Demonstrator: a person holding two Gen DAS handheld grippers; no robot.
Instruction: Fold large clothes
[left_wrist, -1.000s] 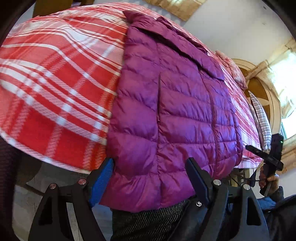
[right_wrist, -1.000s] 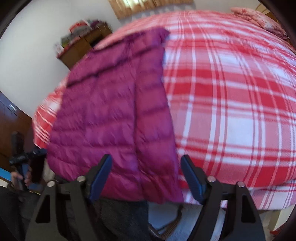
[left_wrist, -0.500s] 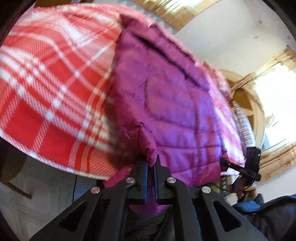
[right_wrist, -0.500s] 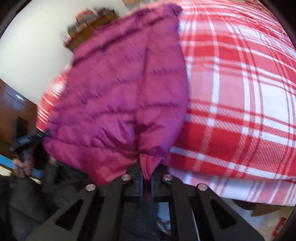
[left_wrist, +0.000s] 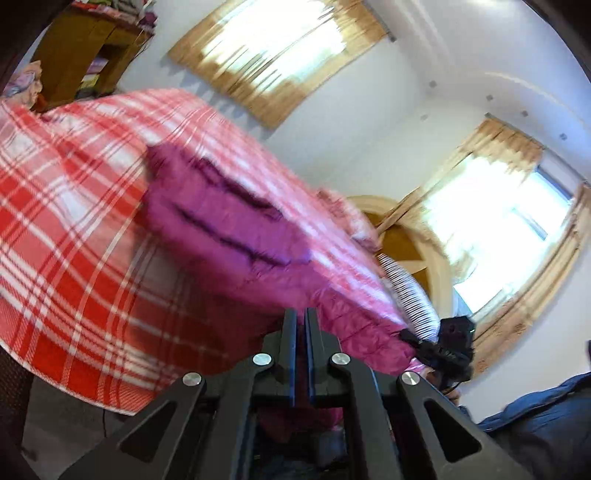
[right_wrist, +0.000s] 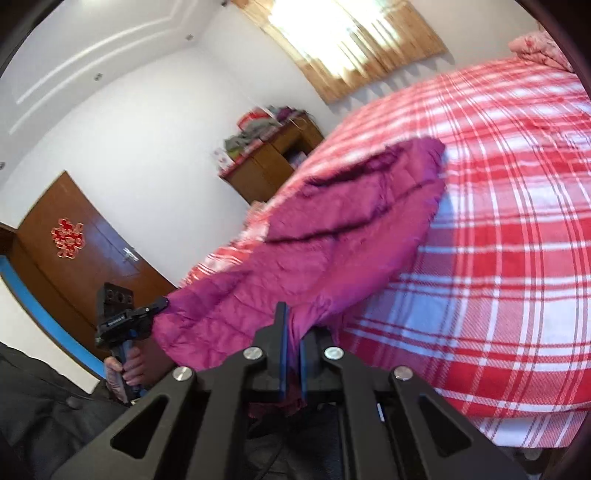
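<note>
Quilted jacket (right_wrist: 332, 236) looks slightly glossy, perhaps nylon; plaid bedcover (right_wrist: 498, 258) is matt woven cloth.

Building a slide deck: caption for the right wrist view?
Right gripper clamps purple puffer jacket hem, lifting it off the red plaid bed.

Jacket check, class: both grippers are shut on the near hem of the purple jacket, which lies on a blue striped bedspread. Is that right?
Not quite. Both wrist views show the bedspread is red and white plaid, not blue striped. The rest holds: the left gripper and the right gripper are each shut on the near hem of the purple jacket.
</note>
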